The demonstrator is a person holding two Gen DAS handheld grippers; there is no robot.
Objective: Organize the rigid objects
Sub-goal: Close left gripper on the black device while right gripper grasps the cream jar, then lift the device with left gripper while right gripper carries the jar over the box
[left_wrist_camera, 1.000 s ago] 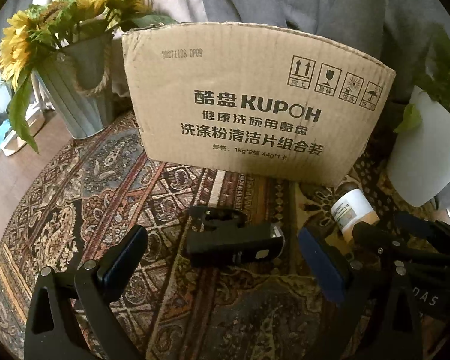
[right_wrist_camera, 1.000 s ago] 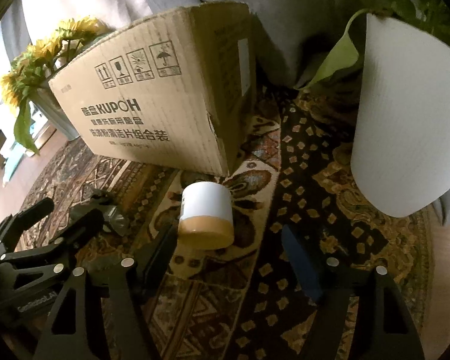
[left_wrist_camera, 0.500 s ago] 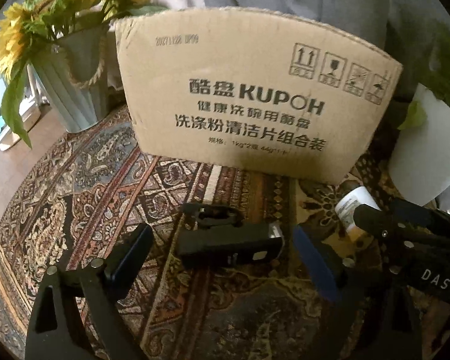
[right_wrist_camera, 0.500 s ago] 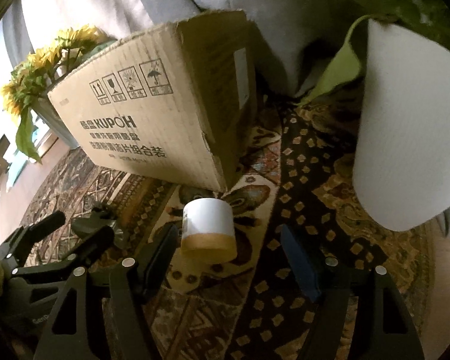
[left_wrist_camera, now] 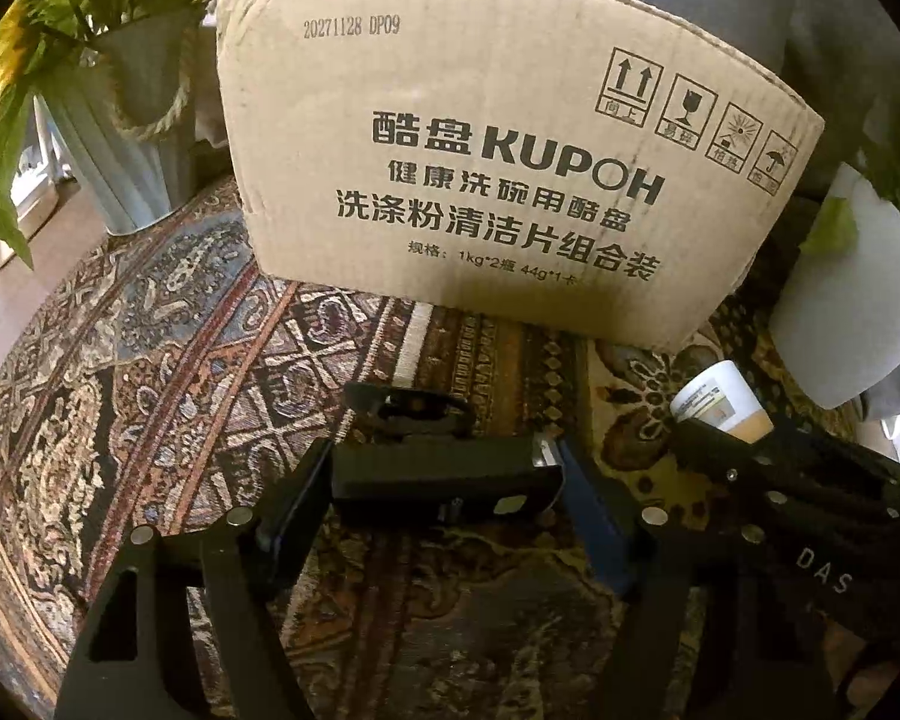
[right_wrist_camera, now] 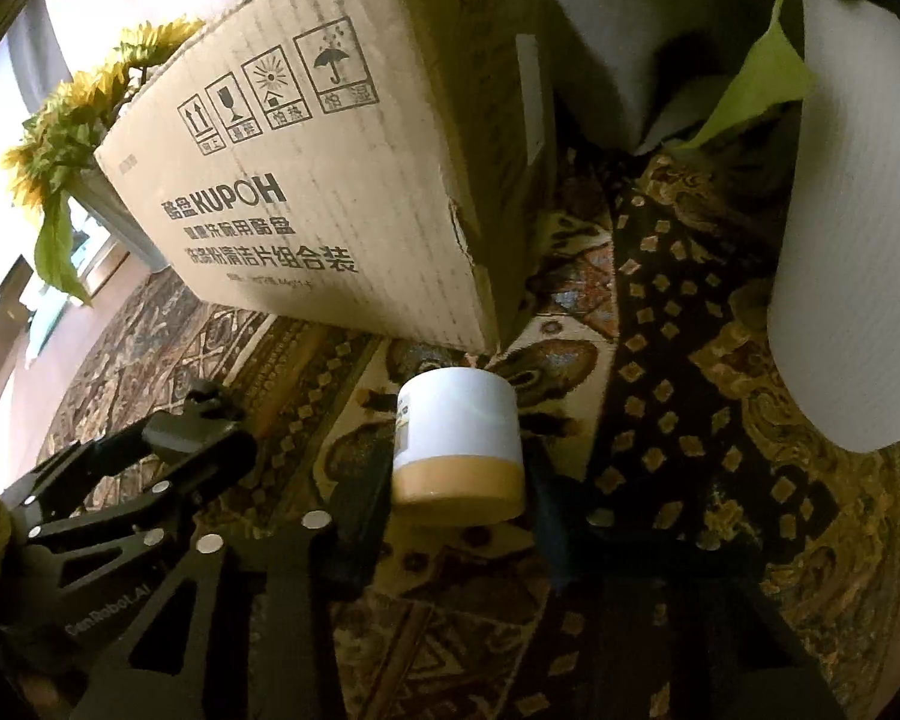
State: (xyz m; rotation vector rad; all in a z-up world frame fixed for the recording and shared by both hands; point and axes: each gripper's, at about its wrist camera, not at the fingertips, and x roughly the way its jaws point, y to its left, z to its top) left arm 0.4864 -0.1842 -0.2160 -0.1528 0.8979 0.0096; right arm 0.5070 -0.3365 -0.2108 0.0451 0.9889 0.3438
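The right gripper [right_wrist_camera: 457,480] pinched the jar [right_wrist_camera: 457,444] at mid-frame. The left gripper [left_wrist_camera: 447,480] had just been closing around the black tool [left_wrist_camera: 444,471], low in its frame. Both needed a firm squeeze, then a straight lift to the box [left_wrist_camera: 498,138].

Both grippers [left_wrist_camera: 447,495] [right_wrist_camera: 456,498] low, jaws just narrowed

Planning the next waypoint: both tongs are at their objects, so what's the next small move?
Probably lift the right tongs: they have just closed on the jar. The left tongs have been closing around the black device, apparently touching its ends, so finish that grip first.
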